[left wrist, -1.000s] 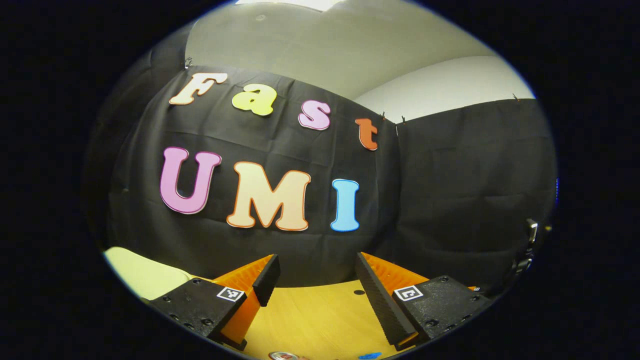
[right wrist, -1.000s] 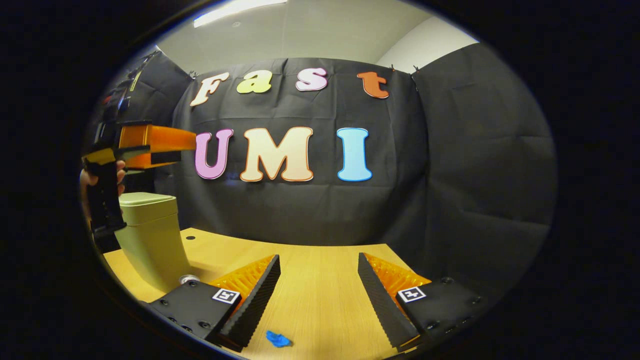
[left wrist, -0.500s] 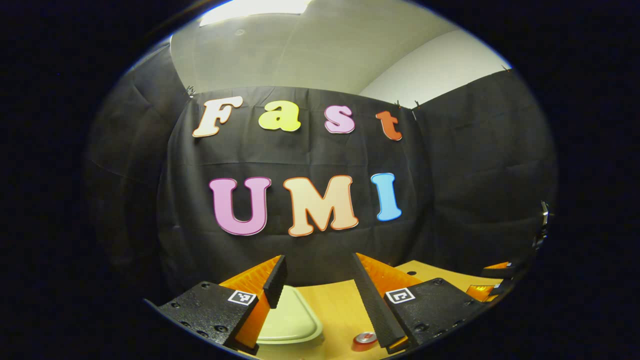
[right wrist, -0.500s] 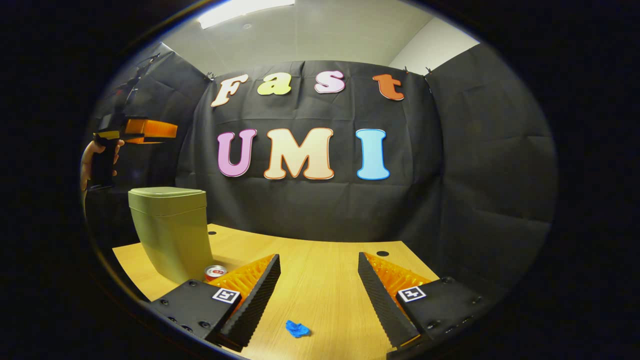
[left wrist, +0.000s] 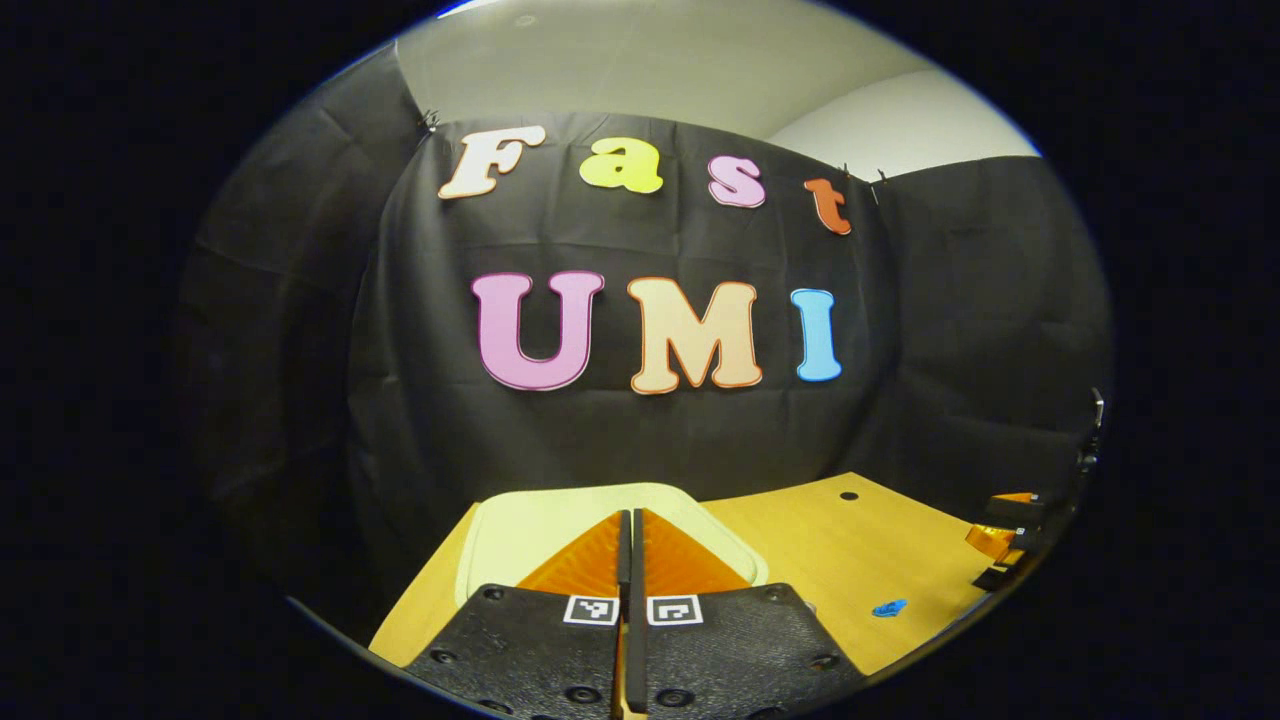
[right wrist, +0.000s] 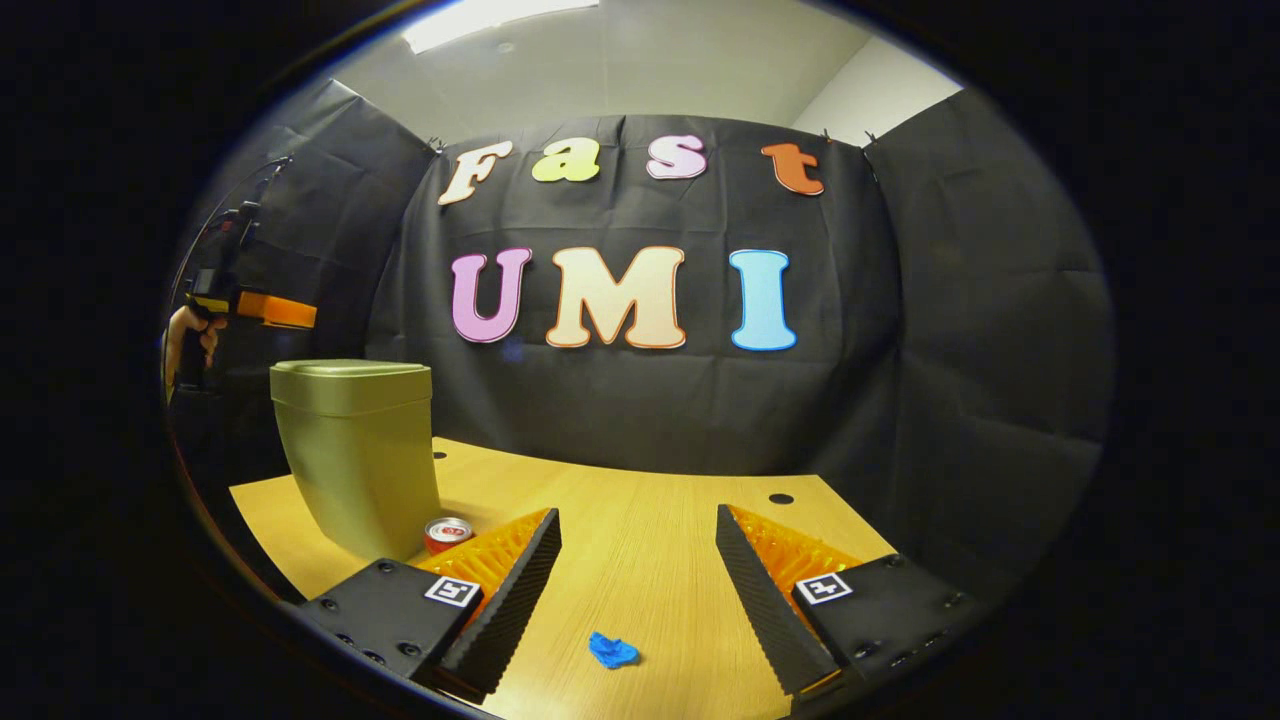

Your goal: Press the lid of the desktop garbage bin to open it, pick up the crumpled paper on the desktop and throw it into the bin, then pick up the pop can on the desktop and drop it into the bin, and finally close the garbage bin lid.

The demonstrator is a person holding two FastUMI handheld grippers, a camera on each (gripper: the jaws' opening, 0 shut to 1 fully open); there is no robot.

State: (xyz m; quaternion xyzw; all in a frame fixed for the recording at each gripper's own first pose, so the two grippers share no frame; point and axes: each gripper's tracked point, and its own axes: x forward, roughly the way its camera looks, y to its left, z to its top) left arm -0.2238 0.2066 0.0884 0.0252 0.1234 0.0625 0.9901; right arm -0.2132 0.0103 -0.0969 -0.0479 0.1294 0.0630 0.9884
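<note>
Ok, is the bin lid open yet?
No, in the right gripper view the lid sits flat and closed on the green bin, with the left claw above it.

Tabletop (right wrist: 640, 540): bare wood between the right hand-held gripper's (right wrist: 638, 575) parted fingers, up to the cloth wall.
Obstacles: bin (right wrist: 358, 450), upright at the left, lid (left wrist: 520, 530) down; can (right wrist: 446, 534) just beside its base; blue paper (right wrist: 612, 651) in the near middle.
Left hand-held gripper (left wrist: 630, 545), fingers together: above the lid, air between them.
</note>
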